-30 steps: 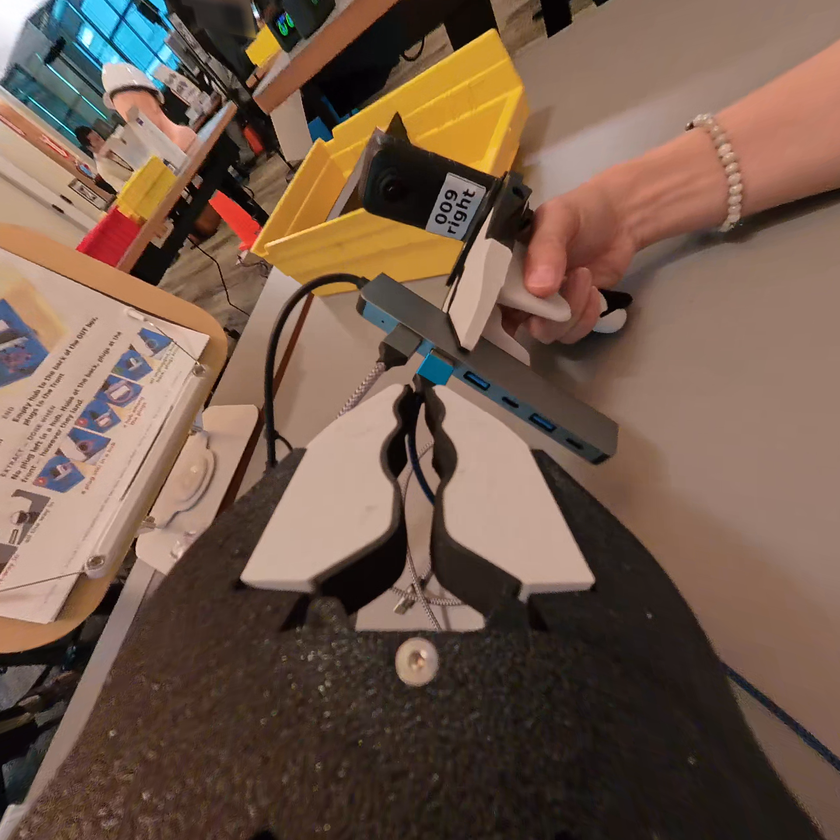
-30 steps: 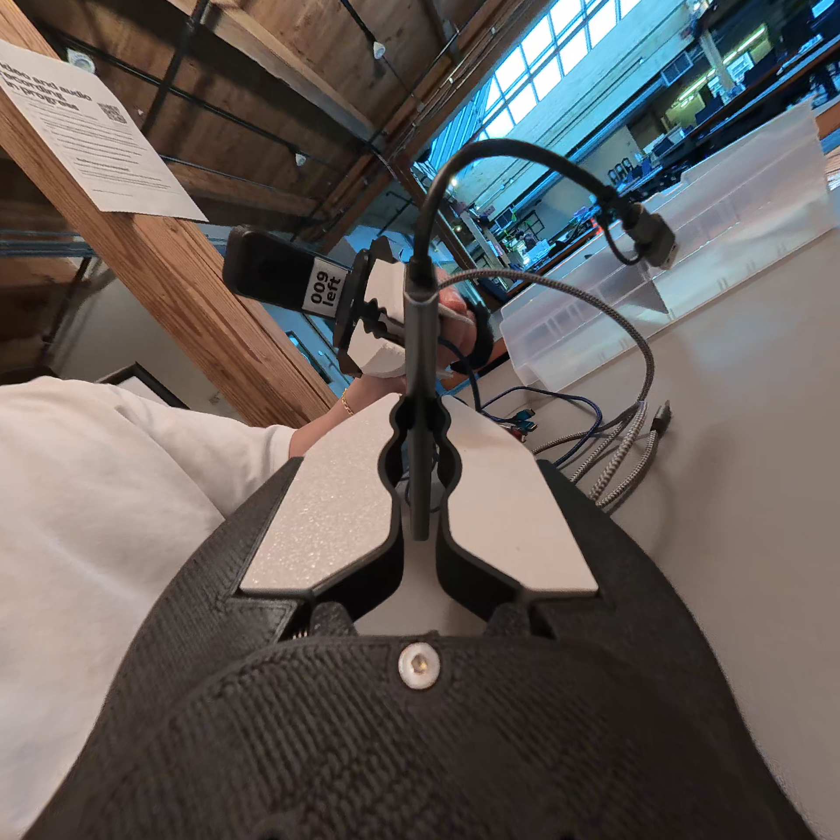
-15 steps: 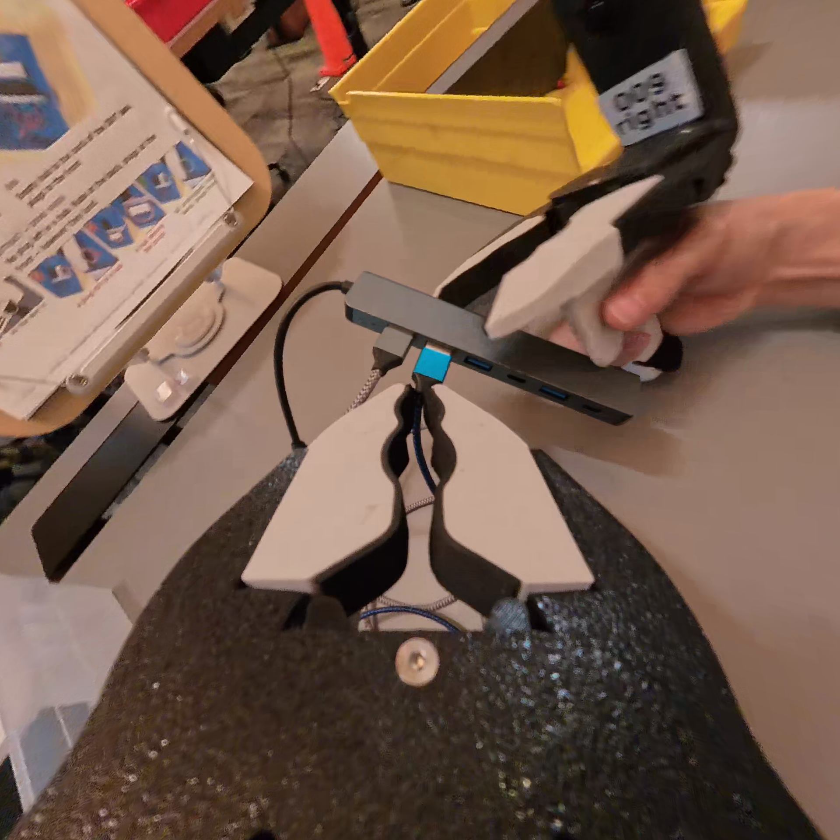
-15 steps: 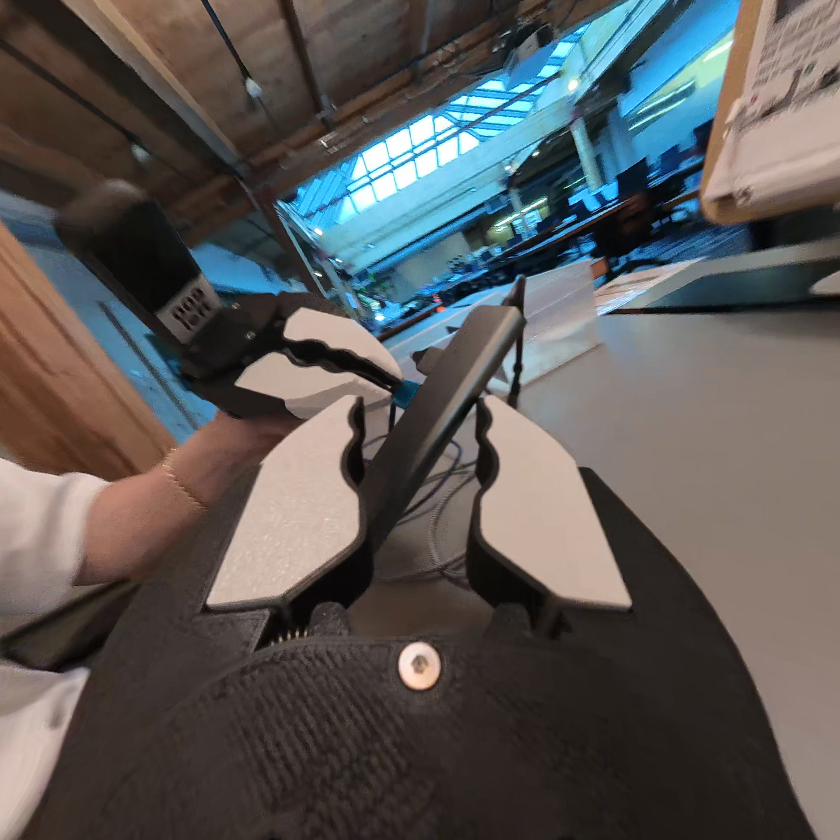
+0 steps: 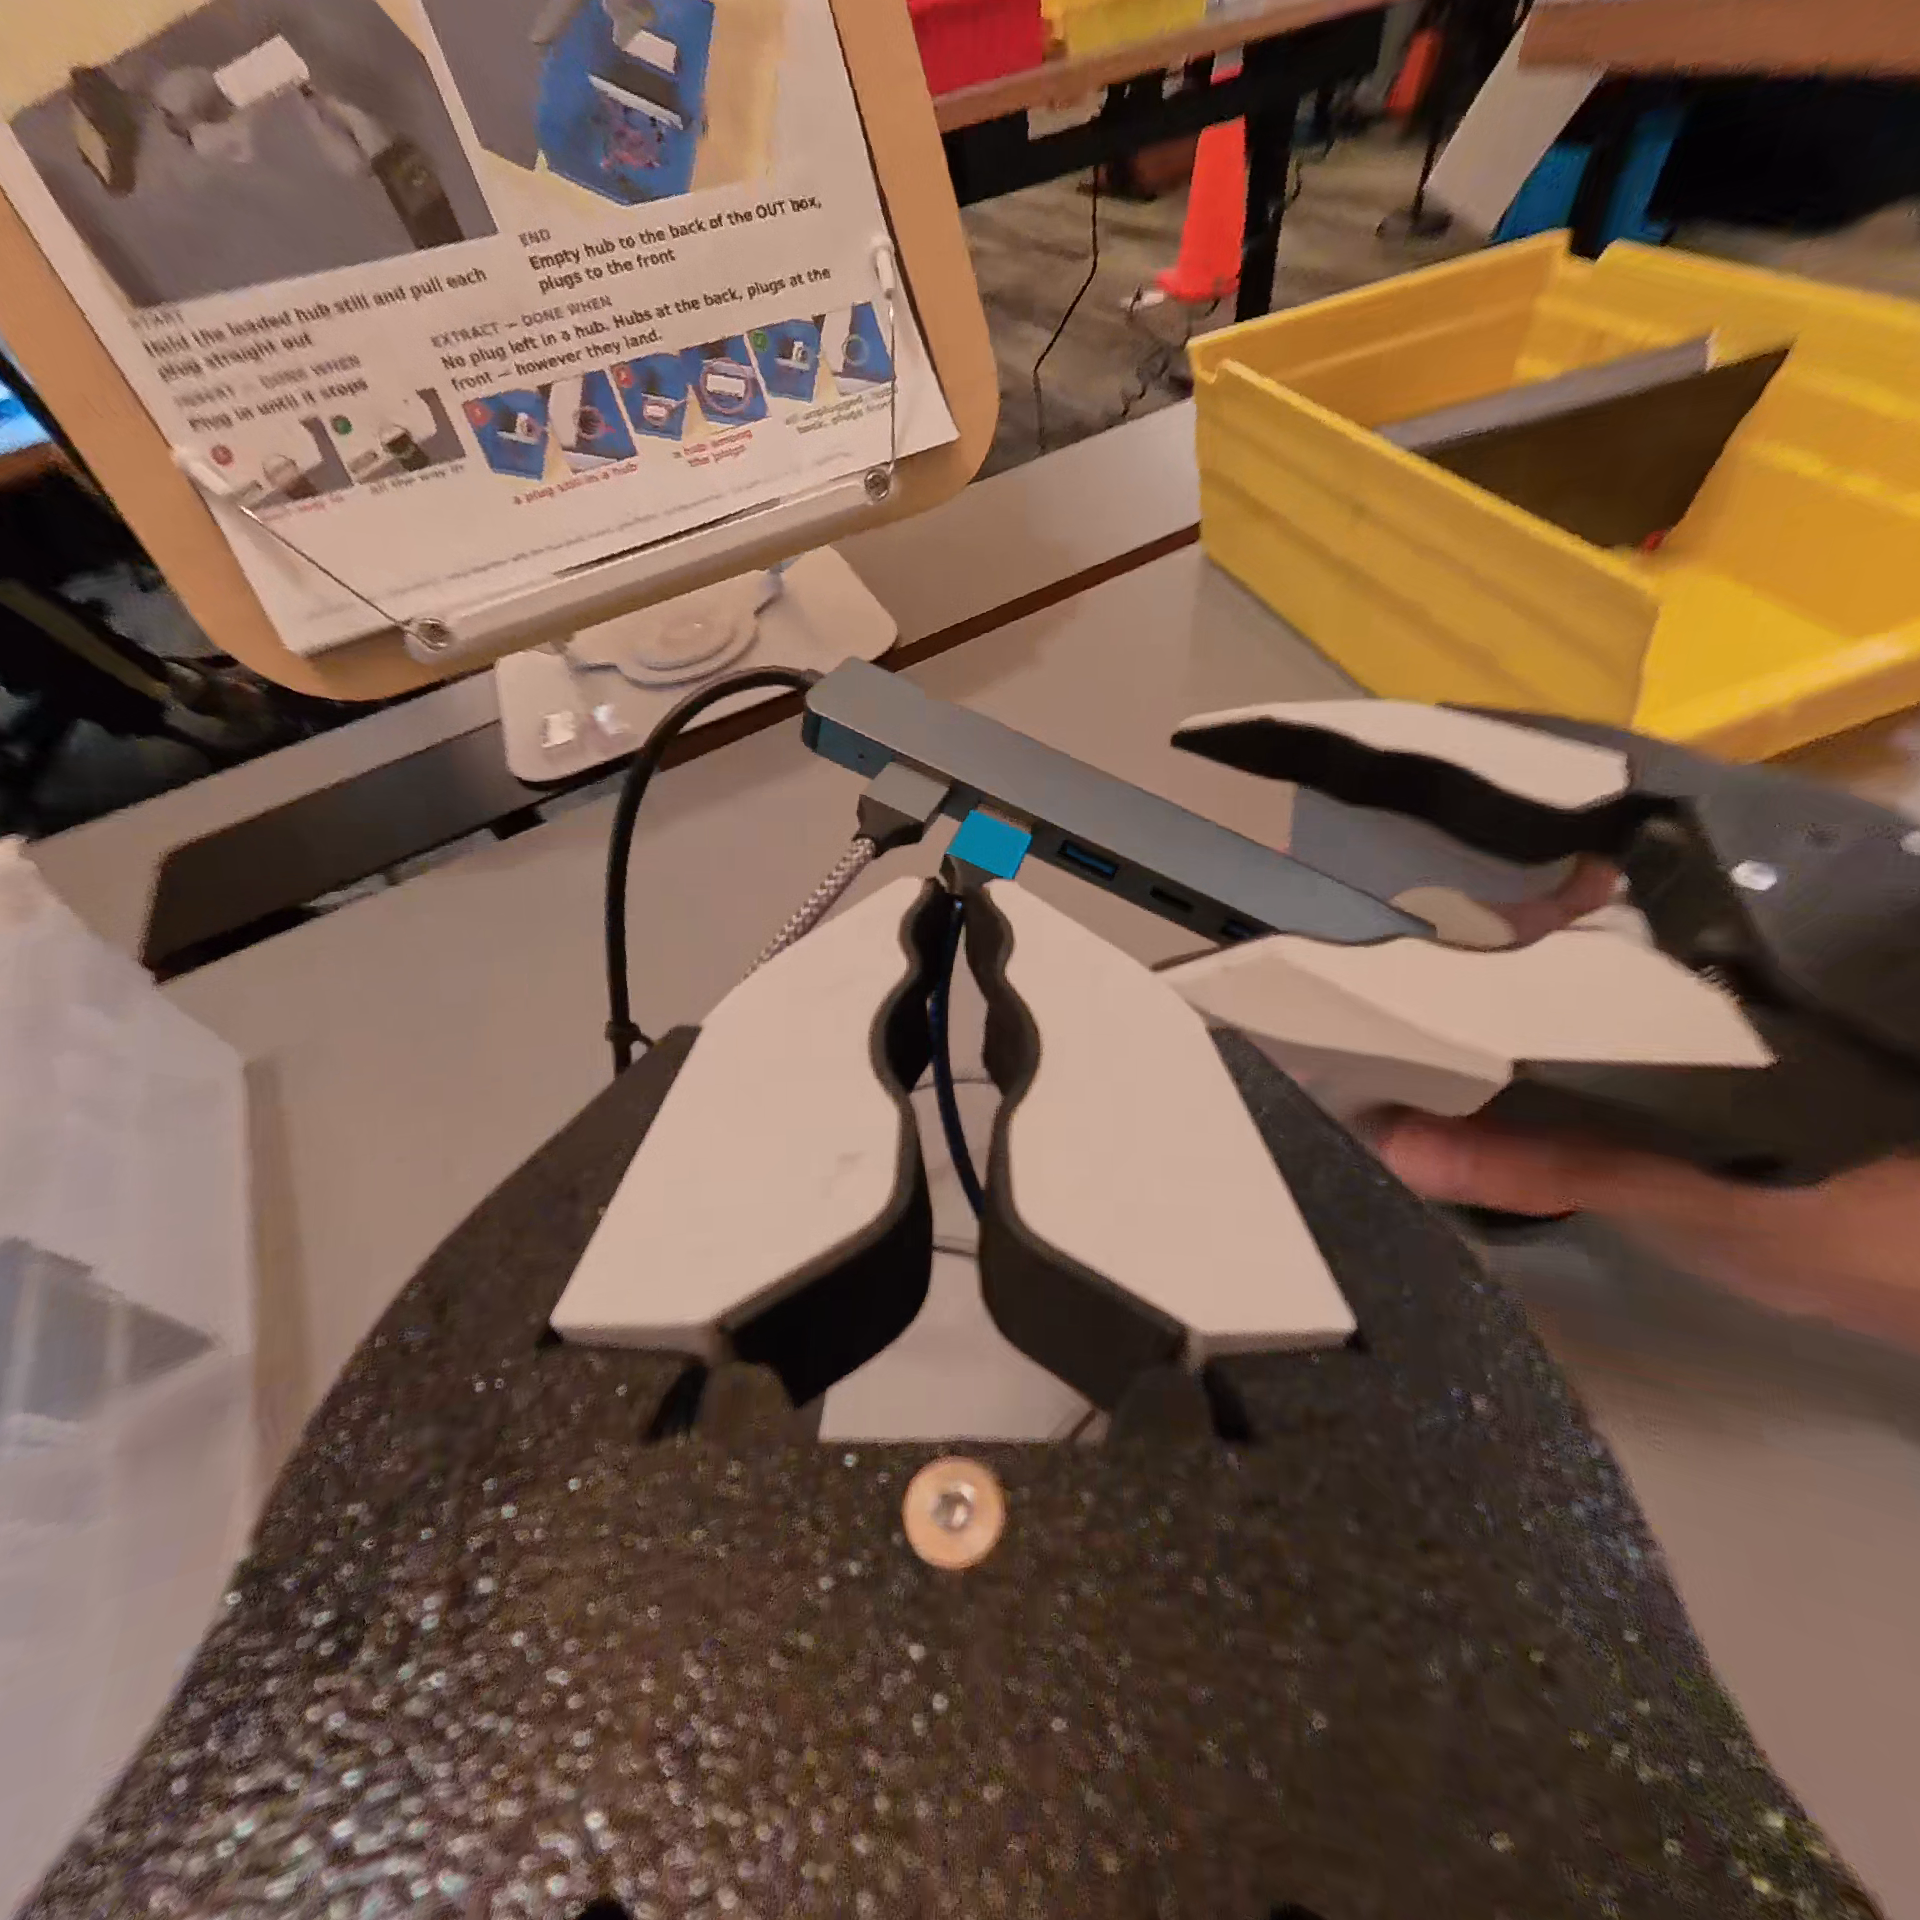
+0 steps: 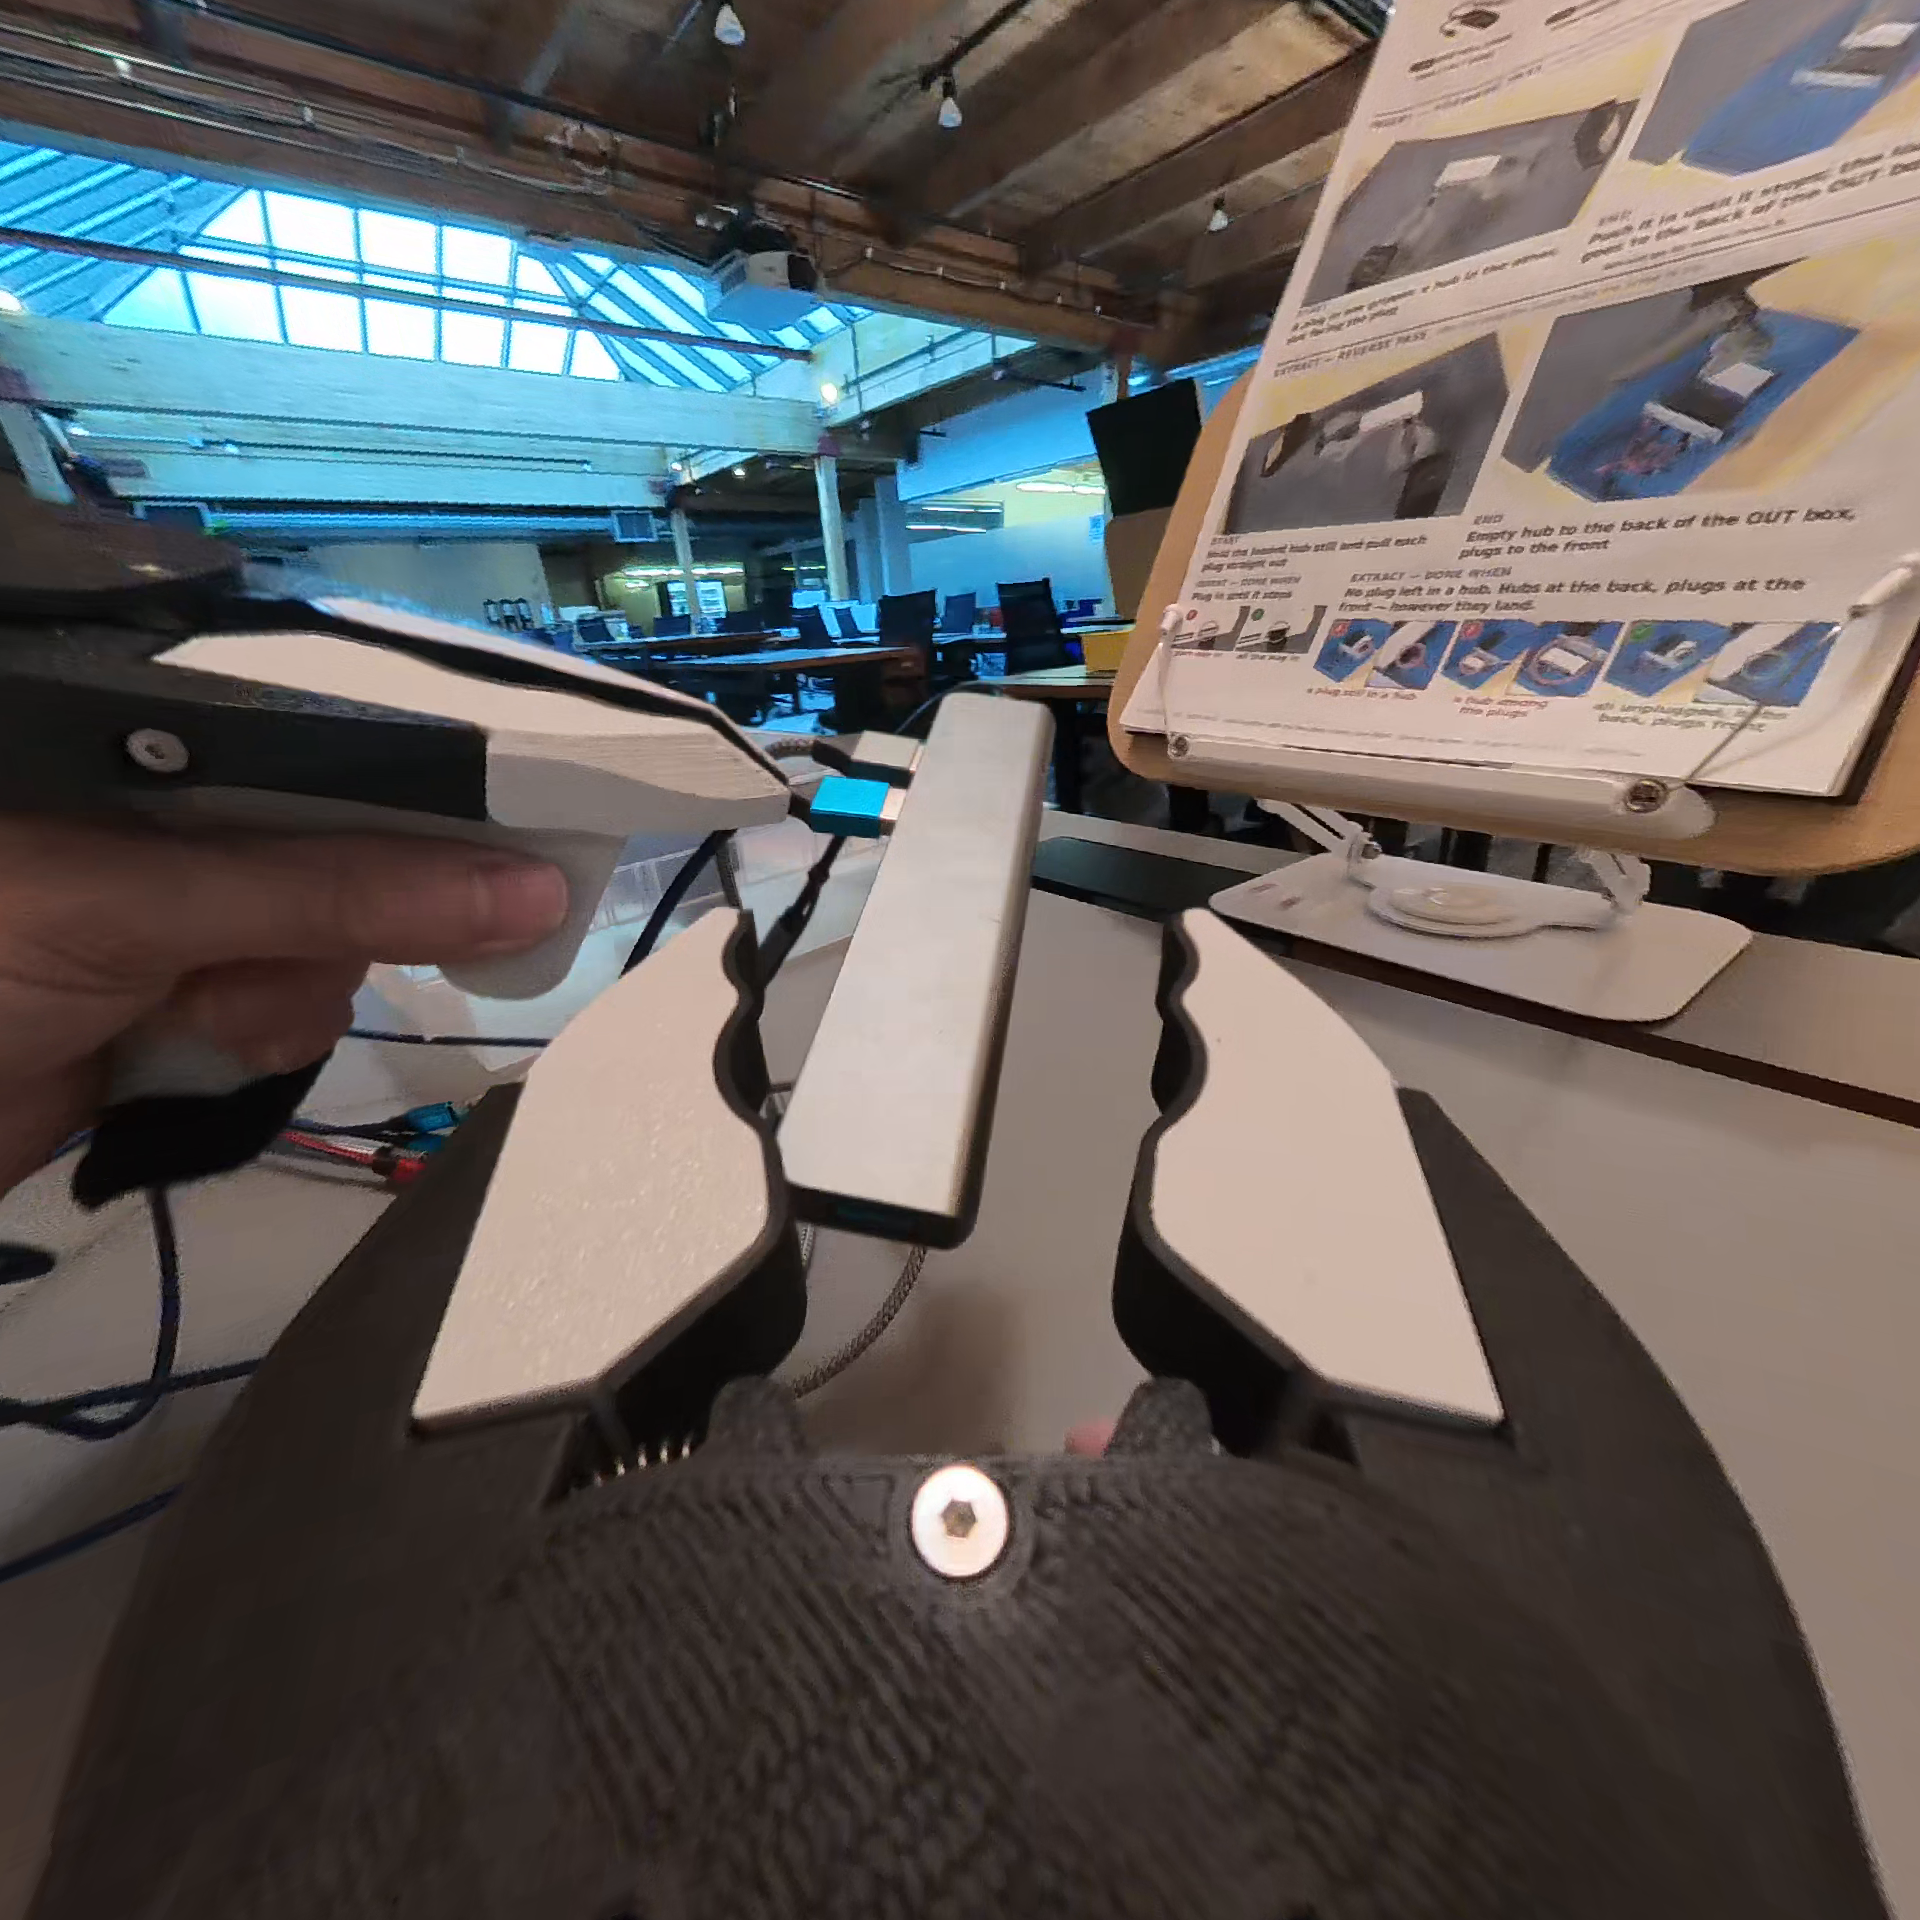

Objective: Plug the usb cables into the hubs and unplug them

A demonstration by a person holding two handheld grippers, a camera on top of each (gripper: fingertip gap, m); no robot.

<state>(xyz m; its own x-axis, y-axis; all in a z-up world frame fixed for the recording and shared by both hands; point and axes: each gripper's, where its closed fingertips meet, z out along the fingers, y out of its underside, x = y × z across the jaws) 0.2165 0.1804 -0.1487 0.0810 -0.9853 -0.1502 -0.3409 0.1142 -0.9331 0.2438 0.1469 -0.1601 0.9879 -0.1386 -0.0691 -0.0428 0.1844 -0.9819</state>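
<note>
A slim grey USB hub [image 5: 1101,816] hangs above the grey table, with a black lead [image 5: 623,862] at its far end. A blue USB plug [image 5: 992,847] and a silver plug on a braided cable [image 5: 899,805] sit in its side ports. My left gripper [image 5: 951,899] is shut on the blue cable just behind the blue plug. My right gripper [image 6: 956,956] is open. The hub [image 6: 925,987] lies between its fingers and touches only the left finger [image 6: 623,1143]. The right gripper also shows in the left wrist view [image 5: 1403,862], its jaws spread above and below the hub's near end.
A yellow bin [image 5: 1455,582] with a dark divider stands at the back right. An instruction sheet on a tan board with a white stand [image 5: 520,312] stands at the back edge. A clear plastic bin [image 5: 104,1143] is at the left. Loose cables [image 6: 395,1143] lie on the table. About 5 cm separates my left fingertips from my right.
My right gripper has opened and no longer clamps the hub. Both views have swung toward the instruction board, and the hub has tipped from edge-on to flatter. The left gripper still holds the blue cable.
</note>
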